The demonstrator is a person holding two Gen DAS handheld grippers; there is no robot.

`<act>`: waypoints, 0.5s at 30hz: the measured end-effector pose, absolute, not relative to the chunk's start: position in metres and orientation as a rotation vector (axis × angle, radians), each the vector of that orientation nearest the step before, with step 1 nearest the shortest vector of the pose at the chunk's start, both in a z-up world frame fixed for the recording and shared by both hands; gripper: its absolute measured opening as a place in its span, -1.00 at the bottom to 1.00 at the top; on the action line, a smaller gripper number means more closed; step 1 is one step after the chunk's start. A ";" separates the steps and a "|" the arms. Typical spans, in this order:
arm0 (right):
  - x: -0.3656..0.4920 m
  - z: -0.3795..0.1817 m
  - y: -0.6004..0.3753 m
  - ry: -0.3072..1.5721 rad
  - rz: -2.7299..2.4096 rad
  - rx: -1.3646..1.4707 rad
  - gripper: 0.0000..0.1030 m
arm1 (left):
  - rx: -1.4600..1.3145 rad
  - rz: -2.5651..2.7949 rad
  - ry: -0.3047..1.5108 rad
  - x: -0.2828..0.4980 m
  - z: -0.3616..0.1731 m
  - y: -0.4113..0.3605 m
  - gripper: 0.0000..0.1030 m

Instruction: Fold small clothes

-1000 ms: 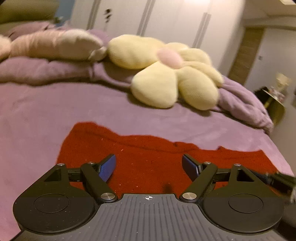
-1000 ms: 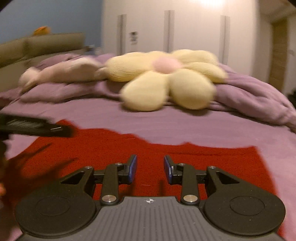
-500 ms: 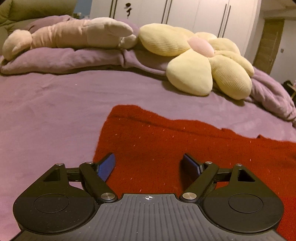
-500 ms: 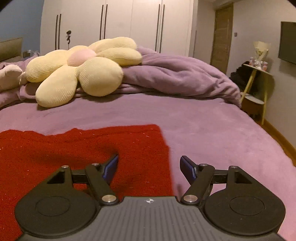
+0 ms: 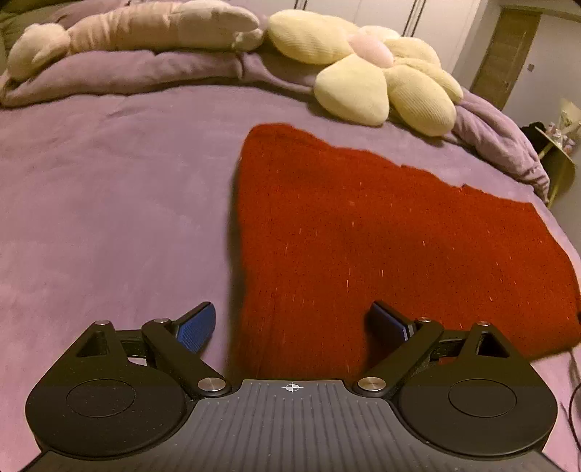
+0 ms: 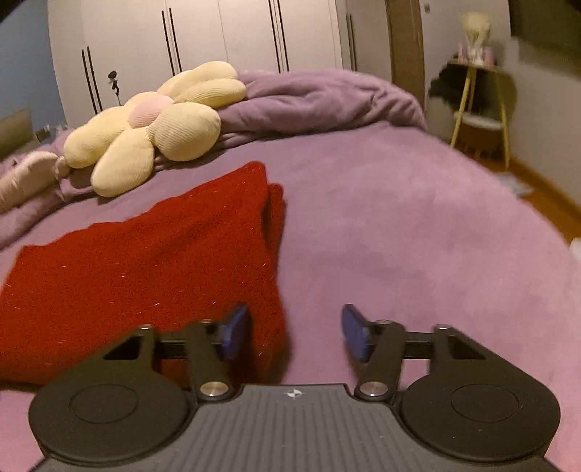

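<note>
garment: red knit cloth [image 5: 381, 232], the task's thing, lies flat on the purple bed cover [image 5: 109, 203], short of the pillows; it looks already doubled, since a second layer shows along its right side in the right wrist view.
garment edges: left side edge runs toward the left tongs; right side edge with its peeking under-layer [image 6: 277, 203] runs toward the right tongs.
left tongs [image 5: 292, 326]: apart and opening wider, nothing between the pads but air; the cloth's near left corner sits just ahead, one blue pad [image 5: 196, 328] over bare cover, the other over the knit.
right tongs [image 6: 294, 332]: apart but closing; the cloth's near right corner lies just under the left pad [image 6: 236, 330], not pinched as far as can be told; the other pad hangs over bare cover.
why so placed: each pair of tongs straddles one near corner, probably to take both corners at once and carry the near edge over for the next fold.
hand pose, left: tongs pitched steeply down toward the bed, level across, low over the near edge.
hand pose, right: same downward pitch, view tipped slightly to one side; picture somewhat blurred.
contact: whether either pad touches the knit cannot be told.
bedding: yellow flower cushion [image 5: 381, 83] and pale plush toy [image 5: 138, 32] rest on the rolled purple blanket [image 6: 319, 98], well apart from the cloth.
room: white wardrobe doors [image 6: 218, 43] behind the bed; small yellow-legged side table [image 6: 479, 101] at the right.
</note>
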State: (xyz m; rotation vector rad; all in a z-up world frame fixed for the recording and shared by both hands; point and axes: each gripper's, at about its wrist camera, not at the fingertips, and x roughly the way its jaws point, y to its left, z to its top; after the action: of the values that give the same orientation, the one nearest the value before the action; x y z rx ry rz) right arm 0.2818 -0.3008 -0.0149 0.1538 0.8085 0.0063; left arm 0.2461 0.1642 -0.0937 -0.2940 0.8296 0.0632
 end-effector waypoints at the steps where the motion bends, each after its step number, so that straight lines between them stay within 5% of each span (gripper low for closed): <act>1: 0.280 -0.014 -0.301 0.811 0.015 0.162 -0.08 | -0.305 0.064 0.822 0.241 -0.091 0.165 0.86; 7: 0.295 -0.021 -0.298 0.915 0.143 0.284 -0.09 | -0.424 0.019 0.832 0.228 -0.091 0.174 0.80; 9: 0.298 -0.024 -0.297 0.923 0.131 0.301 -0.28 | -0.438 0.020 0.837 0.231 -0.091 0.174 0.71; 11: 0.296 -0.020 -0.295 0.907 0.135 0.311 -0.69 | -0.457 0.022 0.845 0.236 -0.088 0.175 0.59; 15: 0.288 -0.007 -0.297 0.857 0.131 0.402 -0.74 | -0.430 0.050 0.857 0.241 -0.085 0.171 0.48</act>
State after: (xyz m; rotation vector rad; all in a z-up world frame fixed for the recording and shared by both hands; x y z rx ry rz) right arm 0.2885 -0.2968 -0.0072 0.4017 0.8569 0.1307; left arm 0.2412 0.1711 -0.0853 -0.4299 0.8568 0.0500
